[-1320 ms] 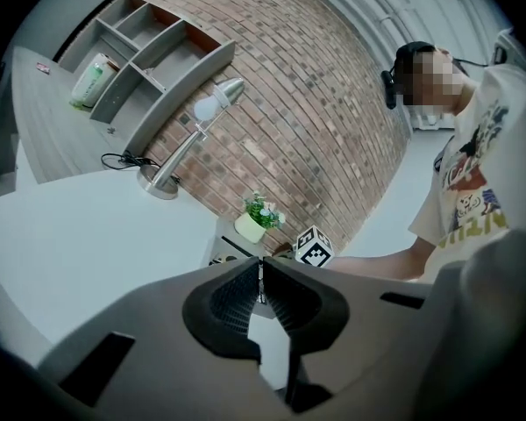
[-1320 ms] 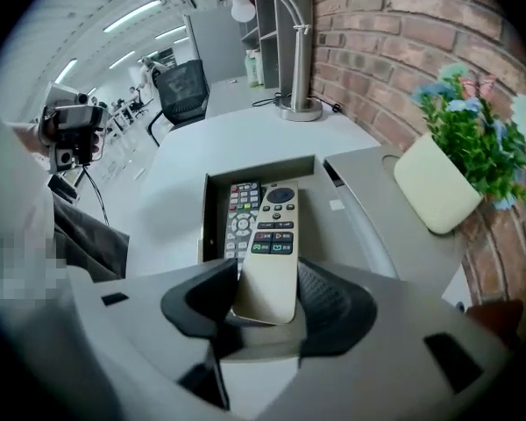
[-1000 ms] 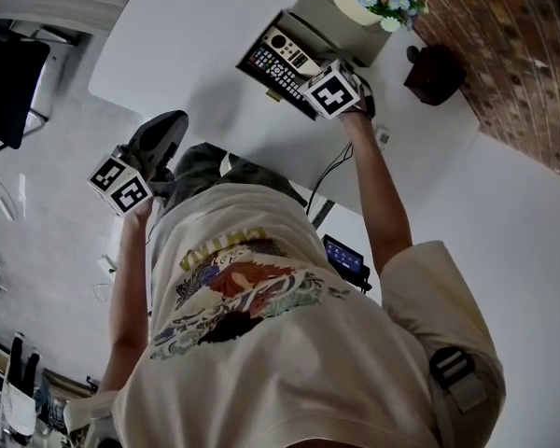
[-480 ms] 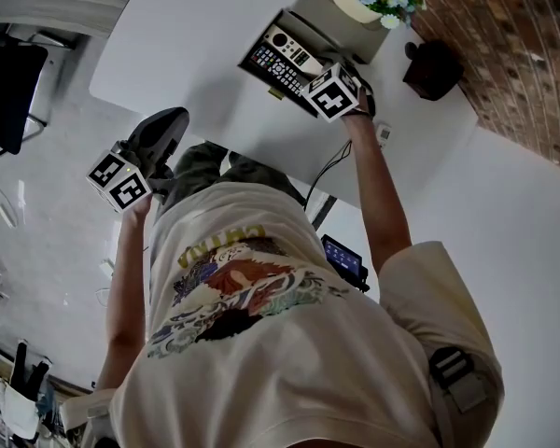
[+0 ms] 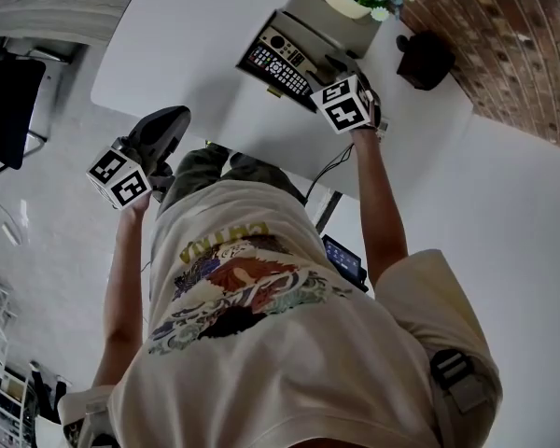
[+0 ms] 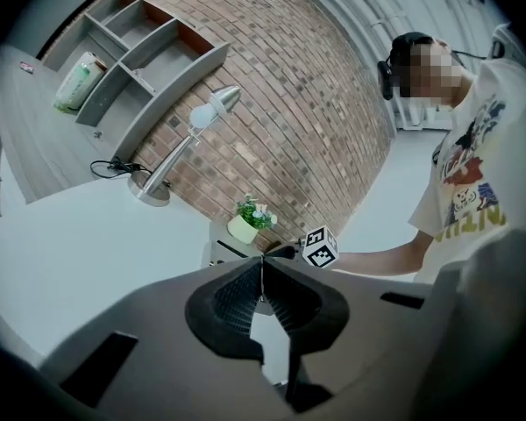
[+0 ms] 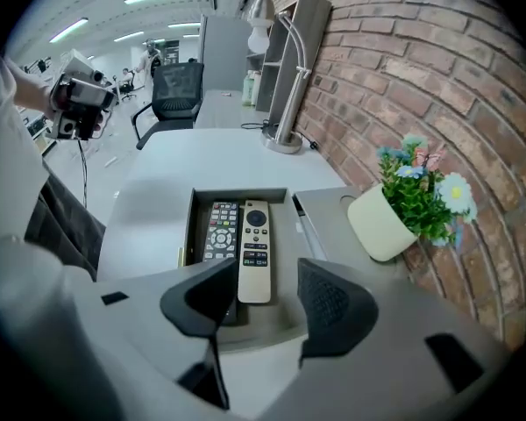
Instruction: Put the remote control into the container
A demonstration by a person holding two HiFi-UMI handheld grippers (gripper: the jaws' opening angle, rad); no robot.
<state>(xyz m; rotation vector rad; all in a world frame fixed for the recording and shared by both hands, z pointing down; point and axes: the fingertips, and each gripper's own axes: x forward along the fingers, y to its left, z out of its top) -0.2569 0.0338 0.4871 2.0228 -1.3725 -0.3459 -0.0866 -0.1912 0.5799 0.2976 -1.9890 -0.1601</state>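
Remotes lie side by side in the container (image 7: 238,192): a light remote (image 7: 255,253) and, touching it at its 9 o'clock, a dark remote (image 7: 219,232). Both rest flat on the floor of the box, pointing toward 12 o'clock in the right gripper view. So the task's thing looks to be in place already.

The right gripper (image 7: 268,310) hangs over the near end of the box with its jaws wide. The light remote's near end shows between them, but neither pad touches it. The left gripper (image 6: 262,279) is held off the table (image 7: 158,174), down by the person's side, jaws pressed together on nothing.

The step in hand seems to be letting go and backing off. To do it well, keep the jaws wide and draw back toward 6 o'clock and upward, so no pad catches the remote's end or the near wall and drags it out. Watch the plant (image 7: 416,191) at the box's 3 o'clock; drifting that way could knock its pot.
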